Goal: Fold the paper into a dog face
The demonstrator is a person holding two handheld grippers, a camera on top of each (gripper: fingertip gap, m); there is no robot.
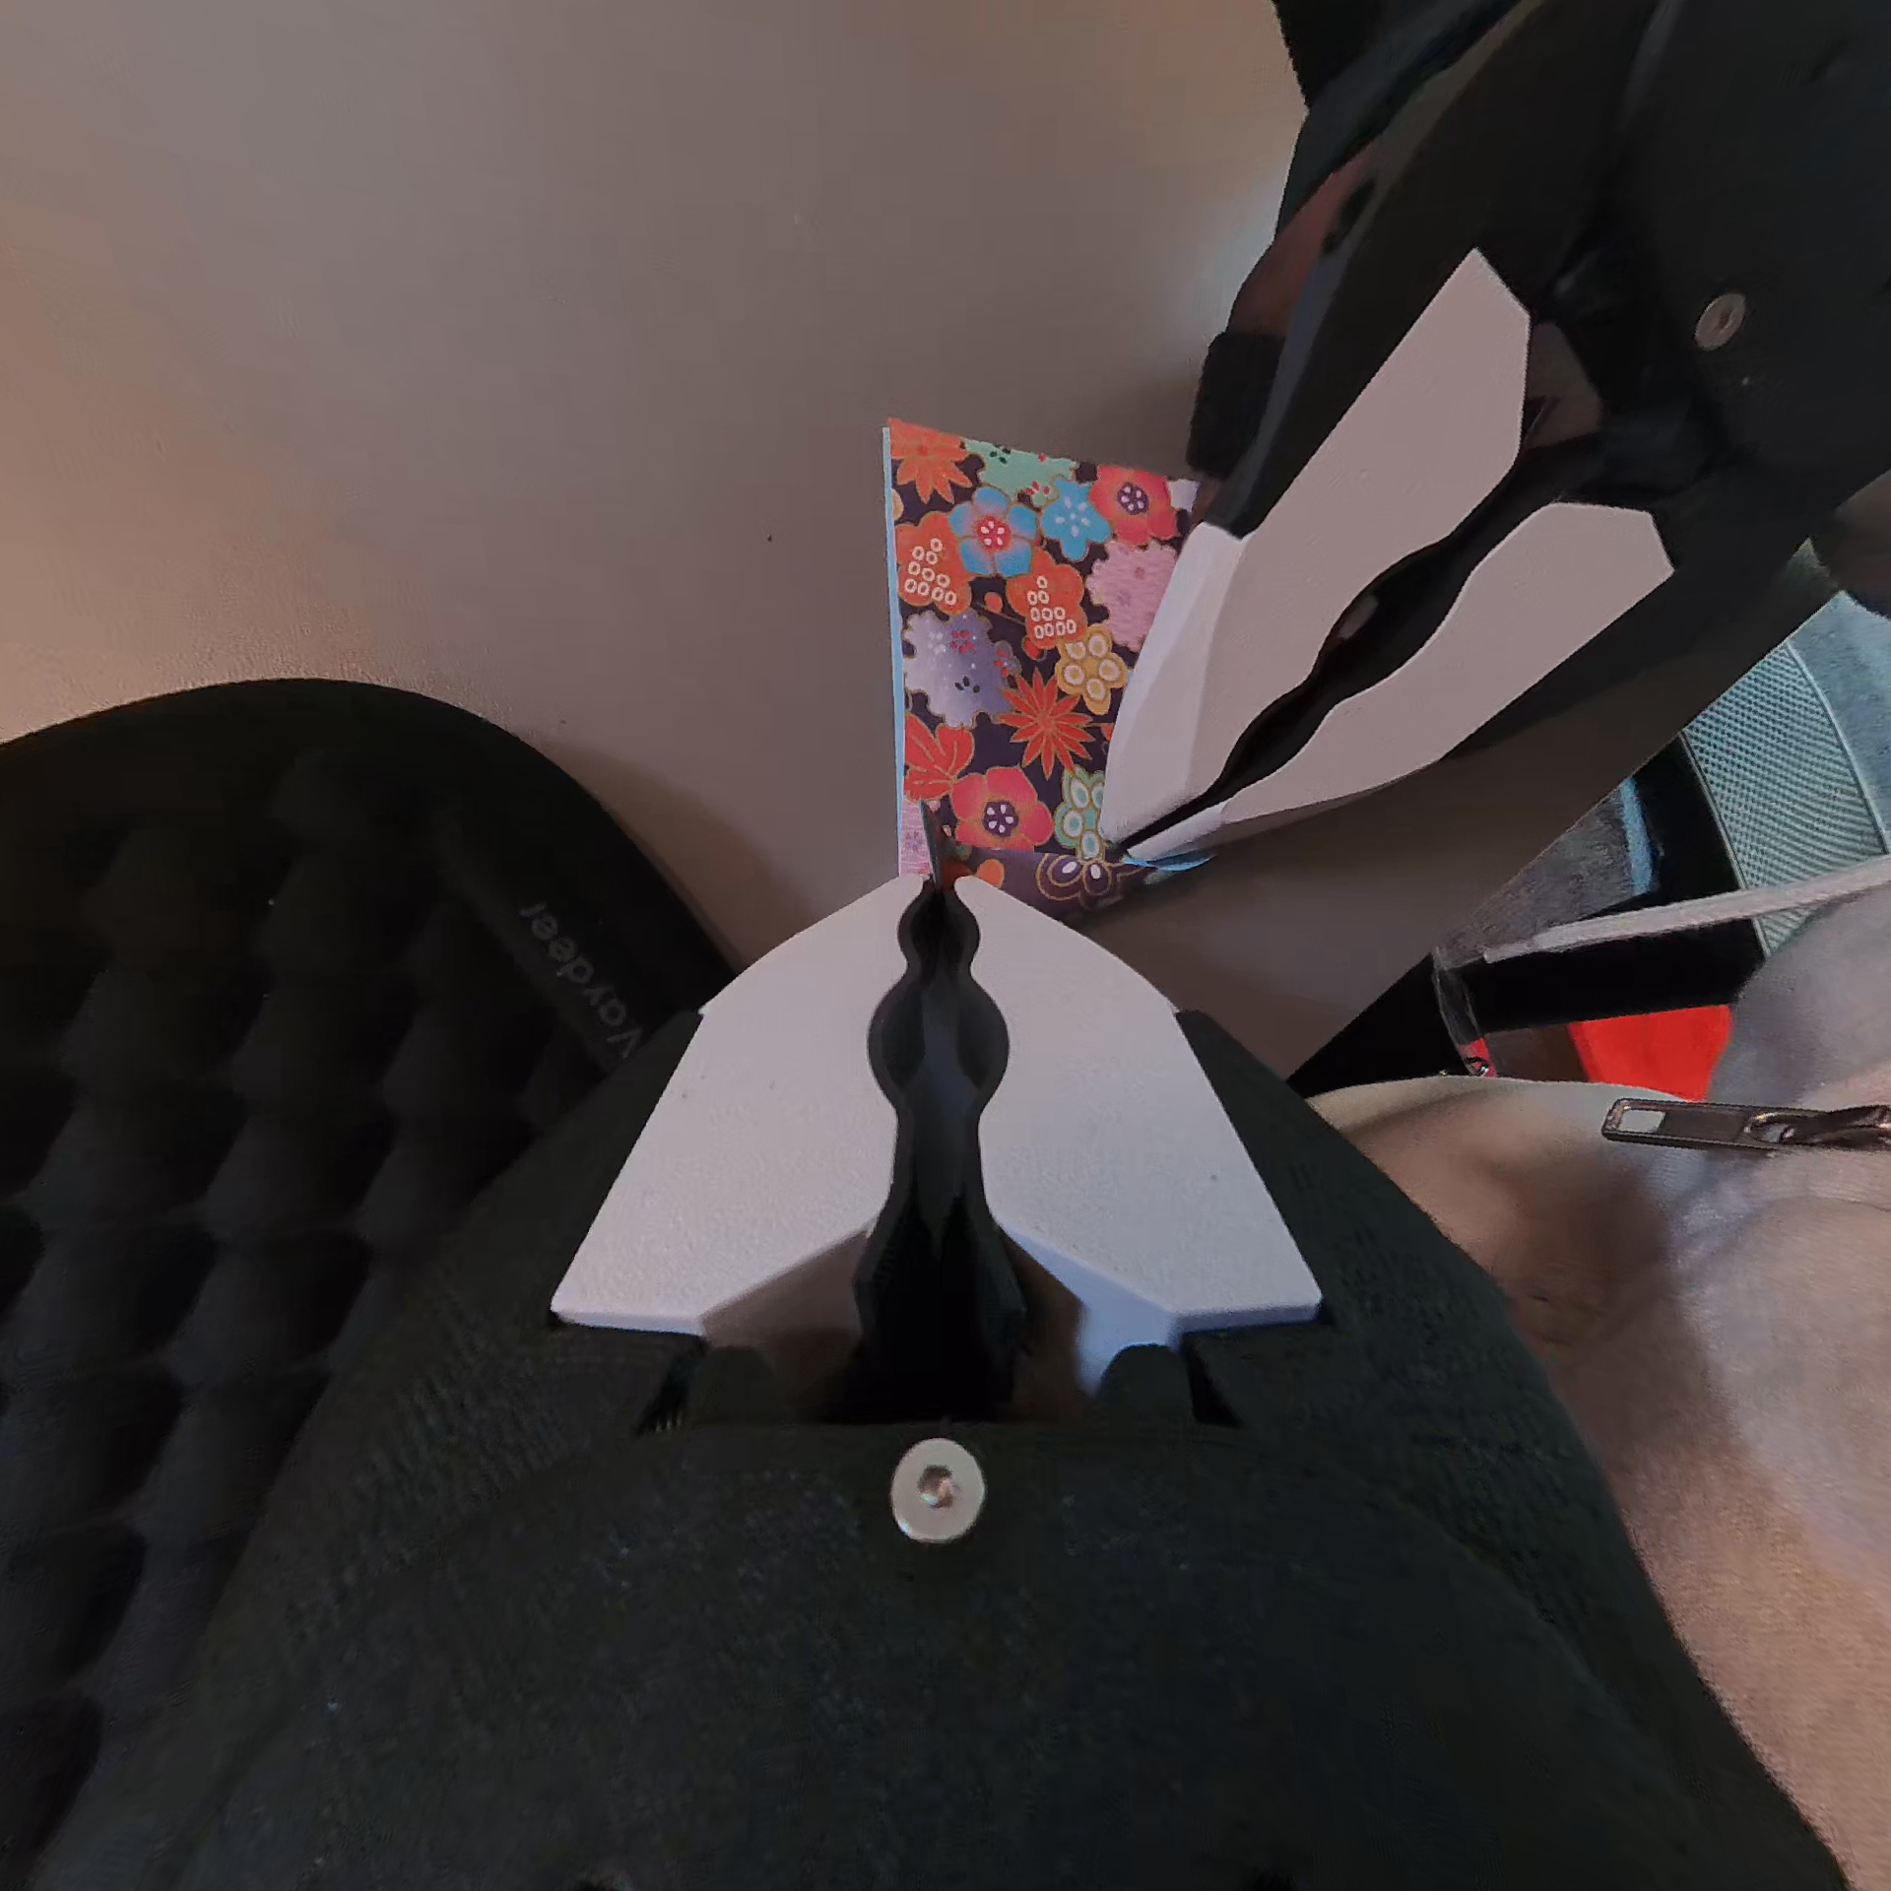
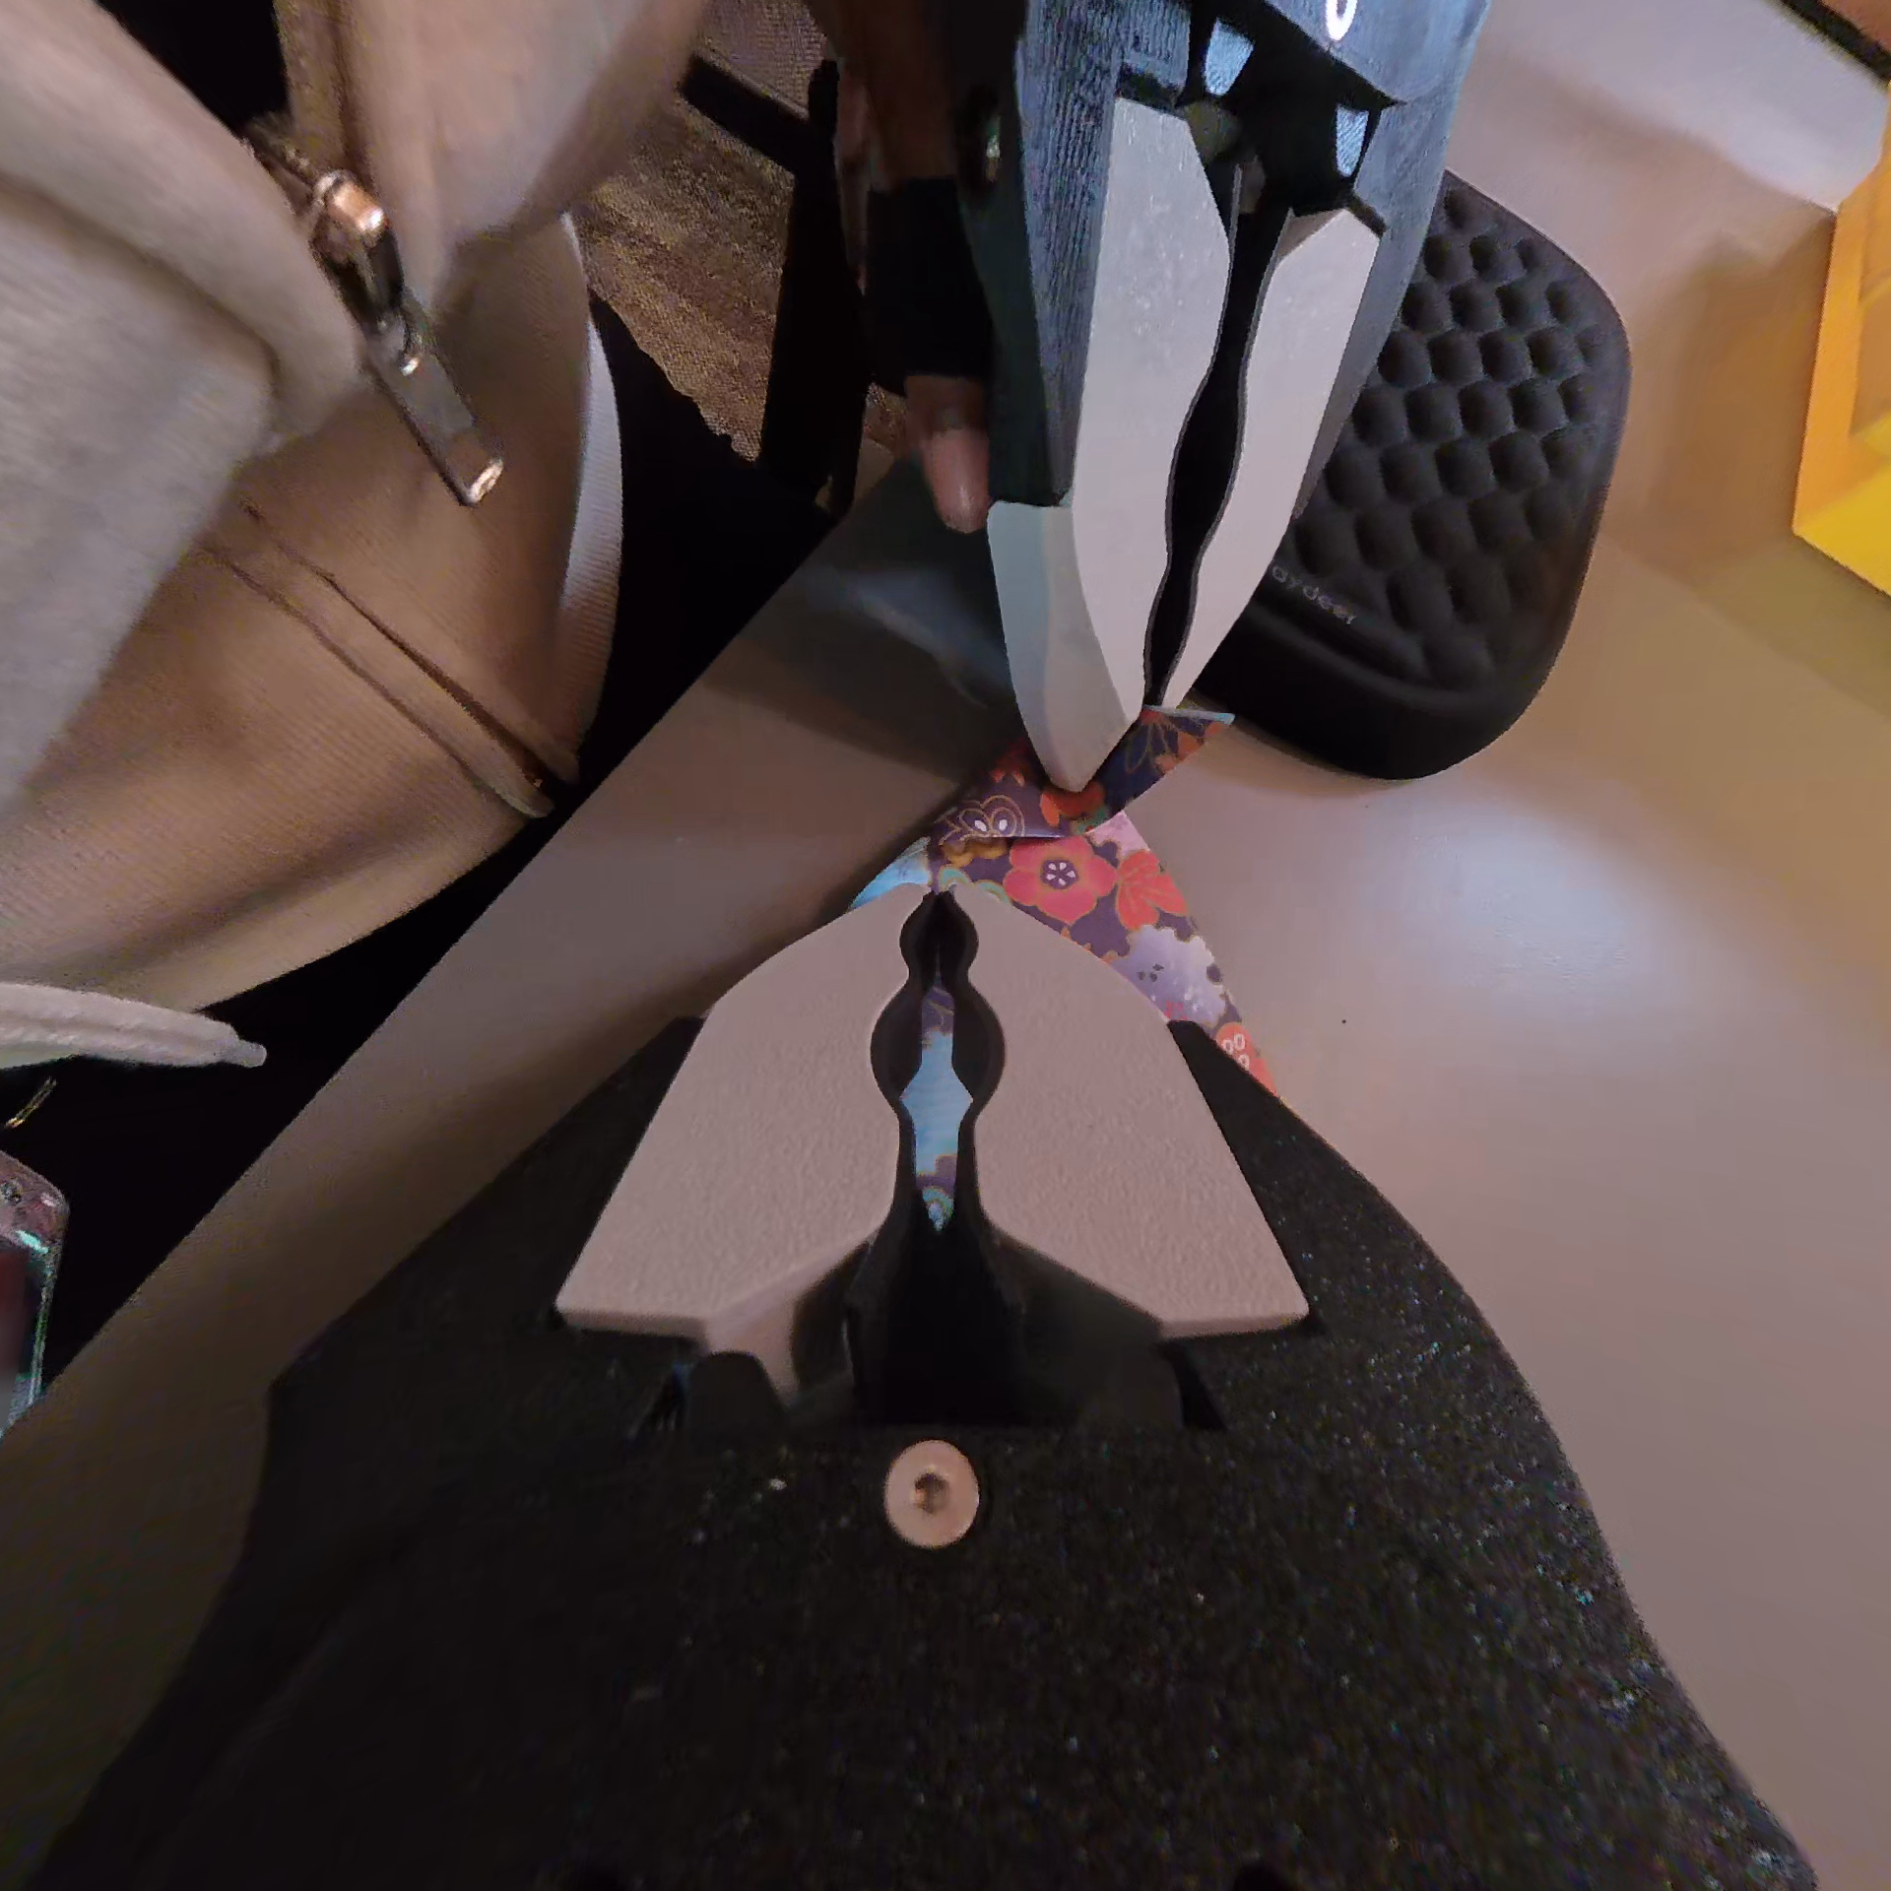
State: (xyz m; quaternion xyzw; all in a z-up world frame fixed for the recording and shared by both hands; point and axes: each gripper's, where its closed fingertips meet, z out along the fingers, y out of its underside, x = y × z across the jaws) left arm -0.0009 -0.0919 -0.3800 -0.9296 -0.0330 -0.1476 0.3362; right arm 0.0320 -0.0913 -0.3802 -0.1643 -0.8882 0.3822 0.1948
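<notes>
Floral patterned paper (image 1: 1008, 655), partly folded, held up just above the beige worktop (image 1: 512, 358) near its front edge; left hand-held gripper (image 1: 939, 888) has its white fingers (image 1: 808, 1085) pressed together on the paper's lower corner; right hand-held gripper (image 1: 1146, 844) comes in from the upper right, likewise clamped on a neighbouring corner, with a strip of paper visible in the slot between its fingers in its own view (image 2: 939, 900); the two sets of tips sit just beside each other; black dimpled wrist pad (image 2: 1453, 491) lies on the worktop beyond the paper; yellow box (image 2: 1852, 409) at the far right edge; a person's beige zipped jacket (image 2: 256, 512) shows past the front edge.
</notes>
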